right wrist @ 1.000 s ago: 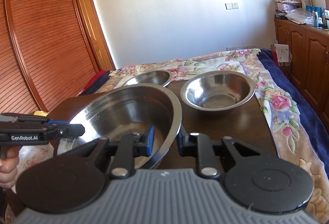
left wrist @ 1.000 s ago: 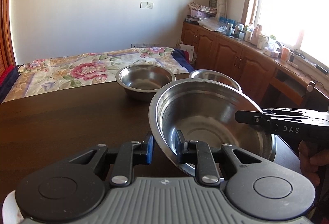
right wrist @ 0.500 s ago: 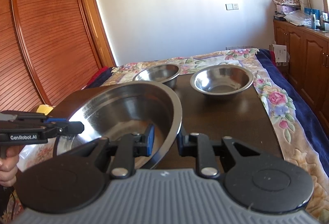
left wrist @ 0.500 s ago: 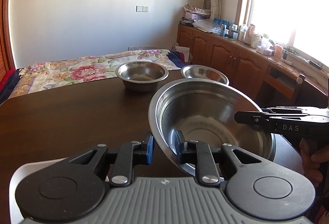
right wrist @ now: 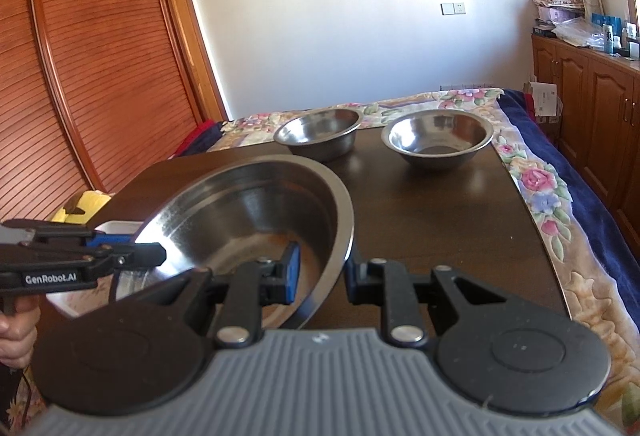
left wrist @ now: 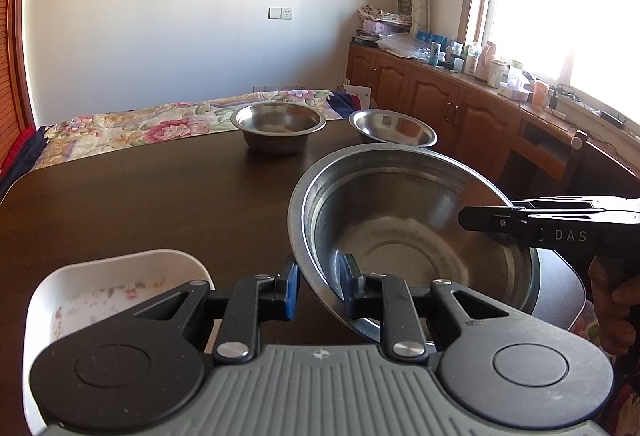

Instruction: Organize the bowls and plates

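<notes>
Left wrist view shows the left gripper (left wrist: 316, 290) with its jaws clamped on the near rim of a large steel basin (left wrist: 400, 236), held tilted above the dark surface (left wrist: 140, 204); the right gripper (left wrist: 480, 218) reaches in from the right side and grips the basin's opposite rim. A white dish (left wrist: 100, 288) with a floral print lies just beside and below the left gripper. Two smaller steel bowls stand at the far edge of the surface, near each other but apart: one bowl (left wrist: 278, 124) on the left, a second bowl (left wrist: 394, 128) on the right. Right wrist view confirms the right gripper (right wrist: 320, 276) pinching the basin's rim, the left gripper (right wrist: 140, 256) opposite
</notes>
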Tool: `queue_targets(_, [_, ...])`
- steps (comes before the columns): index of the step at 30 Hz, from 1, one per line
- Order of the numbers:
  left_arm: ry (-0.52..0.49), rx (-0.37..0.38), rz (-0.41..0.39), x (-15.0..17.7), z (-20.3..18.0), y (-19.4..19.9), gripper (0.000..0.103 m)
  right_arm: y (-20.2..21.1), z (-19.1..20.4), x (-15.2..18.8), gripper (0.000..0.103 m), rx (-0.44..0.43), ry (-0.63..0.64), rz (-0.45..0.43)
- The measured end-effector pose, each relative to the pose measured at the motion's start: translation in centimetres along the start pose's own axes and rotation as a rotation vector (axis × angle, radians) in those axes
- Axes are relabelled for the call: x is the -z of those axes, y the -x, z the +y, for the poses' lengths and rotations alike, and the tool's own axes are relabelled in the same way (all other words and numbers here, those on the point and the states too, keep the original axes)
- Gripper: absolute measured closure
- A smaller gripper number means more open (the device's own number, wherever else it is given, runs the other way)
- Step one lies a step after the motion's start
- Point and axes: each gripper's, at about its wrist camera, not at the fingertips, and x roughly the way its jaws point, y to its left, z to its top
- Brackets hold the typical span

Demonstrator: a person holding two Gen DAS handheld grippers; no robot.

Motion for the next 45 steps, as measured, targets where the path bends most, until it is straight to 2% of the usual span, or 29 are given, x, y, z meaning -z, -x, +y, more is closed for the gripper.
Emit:
queue_targets(19, [-0.005,-0.017,0.035,1.3,0.2,-0.7,0.080,-0.4,0.4,1.3,0.078,-0.004,-0.005,0.030])
queue_targets(32, [0.001,-0.015,0.027,1.4,0.4,-0.8,0.077,-1.0,0.4,1.5,0.077,-0.001,-0.004,0.044])
queue_targets(35, [0.003,-0.023,0.018,1.2,0.7,-0.6,0.072,-0.9,0.3,1.1,0.067,-0.005,0.004,0.036])
queue_targets(39, [0.019,-0.035,-0.011,0.0,1.6,0.0,0.063,-0.4,-0.1,-0.3,0.057,0.006,0.032,0.010])
queue_targets(45, [0.023,-0.065,-0.055,-3.2,3.4,-0.2,0.059,-0.8,-1.2,-4.0,0.057,0.027,0.098,-0.022])
